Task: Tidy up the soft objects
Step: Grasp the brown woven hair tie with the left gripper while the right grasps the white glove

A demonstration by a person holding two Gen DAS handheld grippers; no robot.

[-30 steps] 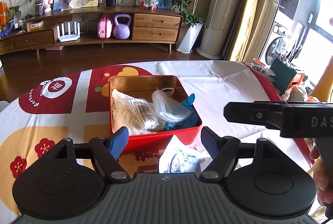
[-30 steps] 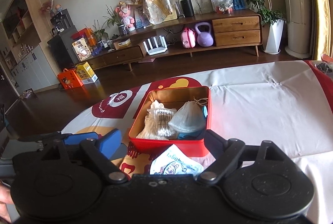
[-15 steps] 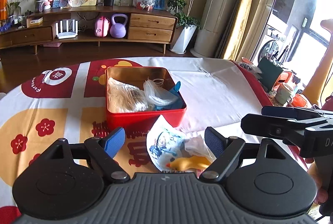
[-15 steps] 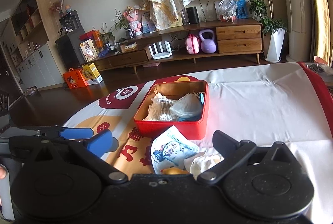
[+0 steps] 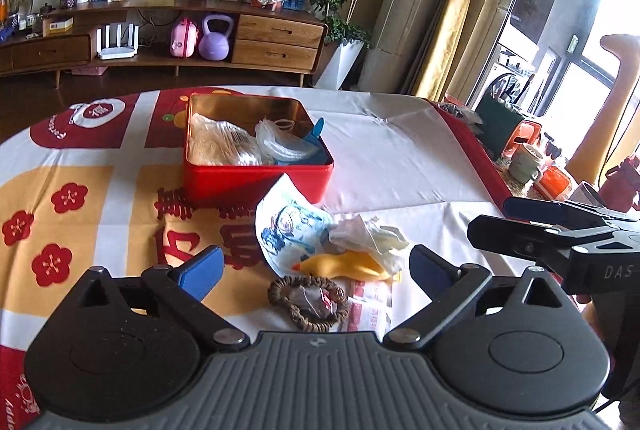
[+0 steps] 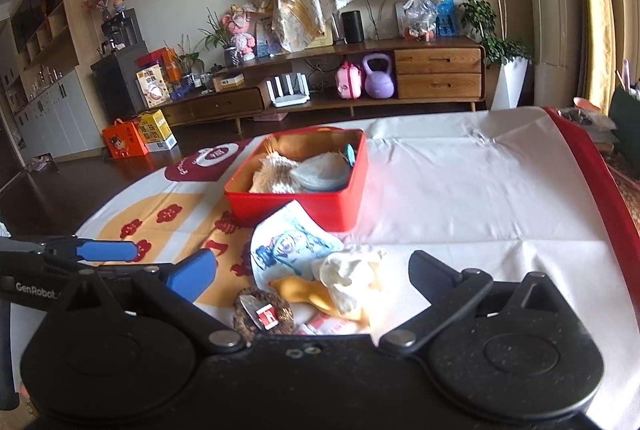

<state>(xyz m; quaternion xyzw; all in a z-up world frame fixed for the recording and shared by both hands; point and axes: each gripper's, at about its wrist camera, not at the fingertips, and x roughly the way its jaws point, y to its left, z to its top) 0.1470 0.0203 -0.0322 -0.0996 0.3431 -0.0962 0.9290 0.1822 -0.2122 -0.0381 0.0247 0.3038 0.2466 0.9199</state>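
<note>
table: spreading across the middle of both views, wearing a white cloth with red and yellow prints
tin: red, sitting open at centre frame in the left view, upper centre in the right view; holding a bag of white fluff on its left side, a clear pouch beside it and something blue at its right wall
left gripper: filling the bottom of its own view, jaws opening wide with nothing pressing on the blue pads; the pile is lying on the cloth ahead, between the fingers; its blue fingertip is also showing at the left edge of the right view
right gripper: filling the bottom of its own view, jaws standing wide and gripping nothing; in the left view it is poking in from the right edge
pile: lying just in front of the tin, lower centre in both views
printed cloth: white with blue cartoon, leaning against the tin's front wall
white rag: crumpled, resting just right of the printed cloth
yellow toy: lying under the rag's near edge
ring: braided brown band, sitting nearest the camera, with a small red-and-white tag inside it
packet: red-and-white, lying flat to the right of the ring, touching it
</note>
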